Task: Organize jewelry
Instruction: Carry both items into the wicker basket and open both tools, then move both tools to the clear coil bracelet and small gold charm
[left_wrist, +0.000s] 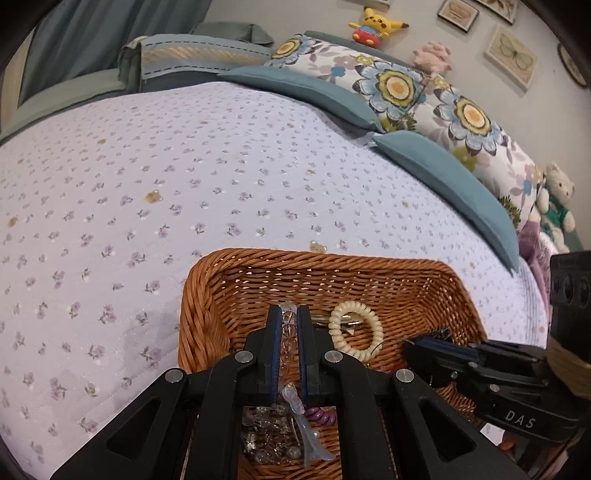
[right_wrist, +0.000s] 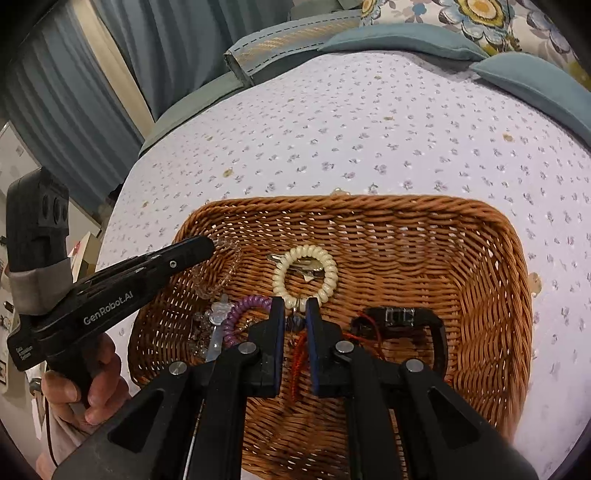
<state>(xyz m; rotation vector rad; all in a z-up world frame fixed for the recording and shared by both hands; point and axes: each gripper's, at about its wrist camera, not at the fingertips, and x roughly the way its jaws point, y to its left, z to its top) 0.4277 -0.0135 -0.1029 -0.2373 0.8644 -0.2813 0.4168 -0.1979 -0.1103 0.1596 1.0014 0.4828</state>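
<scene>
A brown wicker basket (left_wrist: 369, 264) (right_wrist: 509, 280) sits on the bed. My left gripper (left_wrist: 289, 314) (right_wrist: 207, 245) is shut on a clear bead bracelet (left_wrist: 288, 332) (right_wrist: 221, 273), held over the basket's left part. My right gripper (right_wrist: 295, 306) (left_wrist: 424, 341) is shut on a small dark bead piece with a red cord (right_wrist: 297, 347) near the basket floor. In the basket lie a cream coil hair tie (right_wrist: 304, 273) (left_wrist: 356, 328), a purple coil tie (right_wrist: 240, 317) (left_wrist: 319, 415), a black watch (right_wrist: 402, 317), a clear hair clip (left_wrist: 299, 417) and clear beads (left_wrist: 266, 435).
The bed has a lilac flowered cover (left_wrist: 184, 177) (right_wrist: 369, 129). Teal and flowered pillows (left_wrist: 424, 103) lie along the far right. Plush toys (left_wrist: 376, 24) stand by the wall. Blue curtains (right_wrist: 92, 74) hang at the left.
</scene>
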